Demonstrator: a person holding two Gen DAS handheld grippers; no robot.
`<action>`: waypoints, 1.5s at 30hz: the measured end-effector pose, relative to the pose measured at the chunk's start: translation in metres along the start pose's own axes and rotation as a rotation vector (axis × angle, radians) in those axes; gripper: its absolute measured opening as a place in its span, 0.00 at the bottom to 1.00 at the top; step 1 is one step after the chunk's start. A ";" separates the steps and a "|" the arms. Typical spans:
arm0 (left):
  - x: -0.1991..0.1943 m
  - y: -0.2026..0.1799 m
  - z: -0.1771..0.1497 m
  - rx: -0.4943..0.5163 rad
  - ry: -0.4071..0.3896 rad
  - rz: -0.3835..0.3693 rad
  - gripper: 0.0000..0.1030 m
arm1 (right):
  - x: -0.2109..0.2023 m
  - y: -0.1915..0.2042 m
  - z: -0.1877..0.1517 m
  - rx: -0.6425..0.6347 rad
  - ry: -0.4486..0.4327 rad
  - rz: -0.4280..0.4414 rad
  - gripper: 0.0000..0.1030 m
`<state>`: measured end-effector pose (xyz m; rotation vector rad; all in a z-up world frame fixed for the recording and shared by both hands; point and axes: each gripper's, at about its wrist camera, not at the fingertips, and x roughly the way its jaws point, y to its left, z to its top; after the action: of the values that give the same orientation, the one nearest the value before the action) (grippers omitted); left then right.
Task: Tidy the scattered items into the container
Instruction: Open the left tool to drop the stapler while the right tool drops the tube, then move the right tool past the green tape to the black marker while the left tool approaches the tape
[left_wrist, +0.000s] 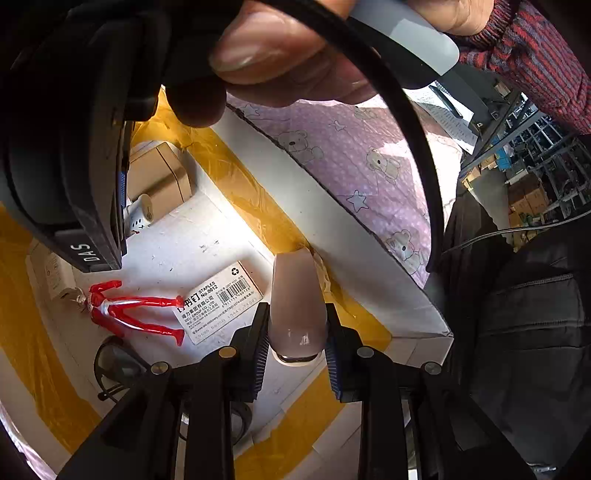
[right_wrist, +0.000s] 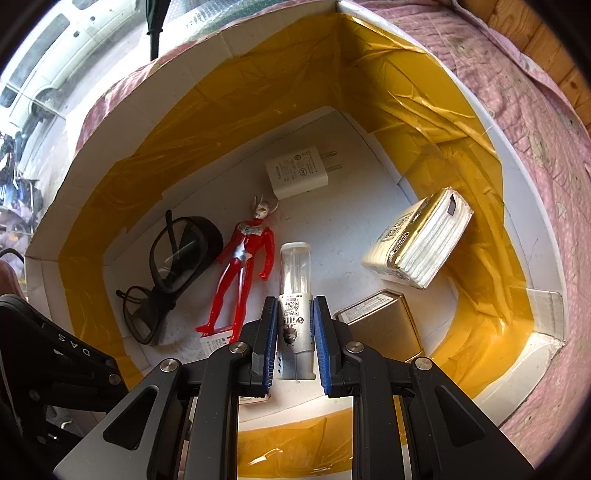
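Beside box wall (left_wrist: 343, 206), left gripper (left_wrist: 297, 347) grips bottle (left_wrist: 297, 306).

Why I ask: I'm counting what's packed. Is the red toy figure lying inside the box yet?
Yes, the red toy figure lies flat on the floor of the box, between the glasses and the charger.

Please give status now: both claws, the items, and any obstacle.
Left claw shut on pinkish tube, over the box. Right claw shut on white tube, low inside. Red figure and glasses already inside, close by.
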<state>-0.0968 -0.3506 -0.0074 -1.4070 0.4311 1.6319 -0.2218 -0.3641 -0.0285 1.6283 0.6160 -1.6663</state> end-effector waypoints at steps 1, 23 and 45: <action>-0.001 0.000 -0.002 0.009 -0.001 -0.005 0.28 | 0.001 -0.002 0.000 0.011 0.001 0.010 0.19; -0.038 0.009 -0.015 -0.085 -0.077 0.087 0.30 | -0.067 -0.024 -0.034 0.175 -0.280 0.130 0.30; -0.063 -0.129 0.038 -0.157 -0.383 0.406 0.41 | -0.071 -0.064 -0.277 0.639 -0.751 0.161 0.31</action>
<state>-0.0196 -0.2797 0.0984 -1.1238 0.3854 2.2545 -0.0954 -0.1021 0.0072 1.2200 -0.4502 -2.2782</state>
